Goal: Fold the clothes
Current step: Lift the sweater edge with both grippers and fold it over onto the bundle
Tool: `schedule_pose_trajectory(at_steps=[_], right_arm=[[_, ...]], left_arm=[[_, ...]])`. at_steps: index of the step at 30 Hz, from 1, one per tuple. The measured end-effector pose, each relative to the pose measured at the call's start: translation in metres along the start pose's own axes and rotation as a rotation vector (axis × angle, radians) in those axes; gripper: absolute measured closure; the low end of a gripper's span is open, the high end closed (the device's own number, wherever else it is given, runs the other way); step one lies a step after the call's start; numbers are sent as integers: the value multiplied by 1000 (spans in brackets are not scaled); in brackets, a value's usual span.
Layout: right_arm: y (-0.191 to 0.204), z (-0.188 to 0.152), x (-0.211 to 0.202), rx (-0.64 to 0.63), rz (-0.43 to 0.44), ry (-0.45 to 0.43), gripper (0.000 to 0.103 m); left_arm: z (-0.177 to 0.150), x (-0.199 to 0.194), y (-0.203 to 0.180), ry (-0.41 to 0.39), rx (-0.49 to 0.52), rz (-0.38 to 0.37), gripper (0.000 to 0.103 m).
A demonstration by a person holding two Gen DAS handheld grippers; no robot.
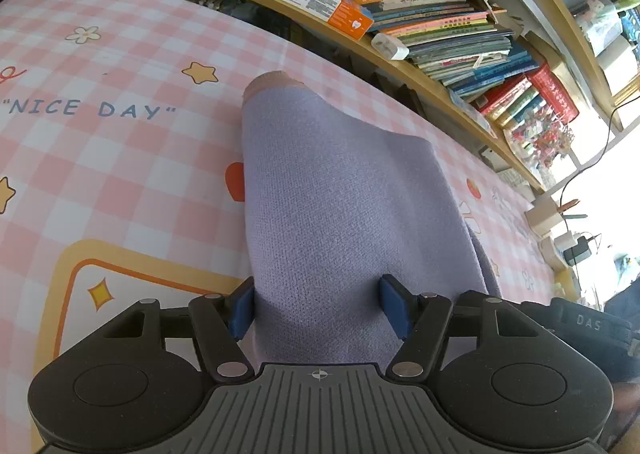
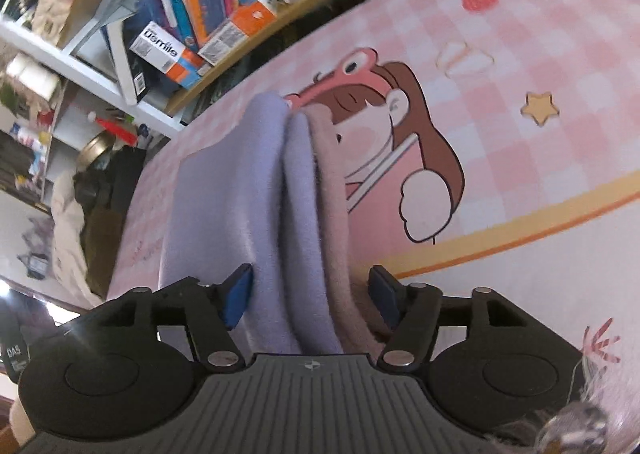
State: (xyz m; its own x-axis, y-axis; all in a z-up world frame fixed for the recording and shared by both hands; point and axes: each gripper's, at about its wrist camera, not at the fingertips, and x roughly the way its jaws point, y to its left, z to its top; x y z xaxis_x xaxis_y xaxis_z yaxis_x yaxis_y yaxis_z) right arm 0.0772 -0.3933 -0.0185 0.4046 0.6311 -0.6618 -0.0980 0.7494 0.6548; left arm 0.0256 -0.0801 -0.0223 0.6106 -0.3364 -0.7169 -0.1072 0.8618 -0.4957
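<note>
A lilac knitted garment [image 1: 336,205] with a pinkish band at its far end lies on the pink checked table mat [image 1: 120,157]. My left gripper [image 1: 318,308] has its blue pads wide apart on either side of the garment's near end; the cloth lies between them without being pinched. In the right wrist view the same garment [image 2: 240,193] shows as bunched lilac folds with a pinkish-brown layer [image 2: 336,221] on the right. My right gripper [image 2: 312,298] is open too, its pads either side of the folds.
A wooden bookshelf [image 1: 420,13] packed with books and boxes runs along the far edge of the table. Small boxes, a charger and a cable [image 1: 576,246] stand at the right end. In the right wrist view a cartoon print [image 2: 400,157] covers the mat.
</note>
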Motion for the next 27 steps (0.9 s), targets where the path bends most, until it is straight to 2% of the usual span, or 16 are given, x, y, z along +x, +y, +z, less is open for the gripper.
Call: schedule_pose_trajectory(at_steps=[4, 5, 6, 7, 9, 11, 12, 15, 19, 21, 27], right_arm=[[-5, 11, 10, 27, 78, 35, 37], [-3, 13, 14, 25, 78, 47, 40], [-1, 15, 19, 22, 74, 59, 56], [2, 17, 23, 18, 71, 72, 62], [16, 15, 19, -54, 43, 42, 69], [38, 9, 10, -182, 11, -11, 71], [50, 5, 5, -258, -6, -38, 71], [60, -5, 0, -336, -31, -58, 71], [33, 1, 9, -185, -47, -7, 66], [25, 2, 10, -140, -41, 9, 56], [19, 0, 13, -85, -38, 18, 51]], left_arm=[[1, 3, 0, 3, 5, 0, 37], [1, 3, 0, 1, 8, 2, 38], [2, 4, -1, 0, 12, 4, 41], [2, 3, -2, -6, 18, 7, 43], [3, 0, -7, -23, 39, 17, 53], [3, -3, -14, -37, 68, 31, 58], [3, -4, -19, -43, 93, 41, 59], [2, -4, -24, -36, 126, 55, 58], [6, 1, -13, -6, 75, 25, 49], [8, 3, -8, 10, 52, 4, 47], [8, 10, 6, 40, -19, -55, 42]])
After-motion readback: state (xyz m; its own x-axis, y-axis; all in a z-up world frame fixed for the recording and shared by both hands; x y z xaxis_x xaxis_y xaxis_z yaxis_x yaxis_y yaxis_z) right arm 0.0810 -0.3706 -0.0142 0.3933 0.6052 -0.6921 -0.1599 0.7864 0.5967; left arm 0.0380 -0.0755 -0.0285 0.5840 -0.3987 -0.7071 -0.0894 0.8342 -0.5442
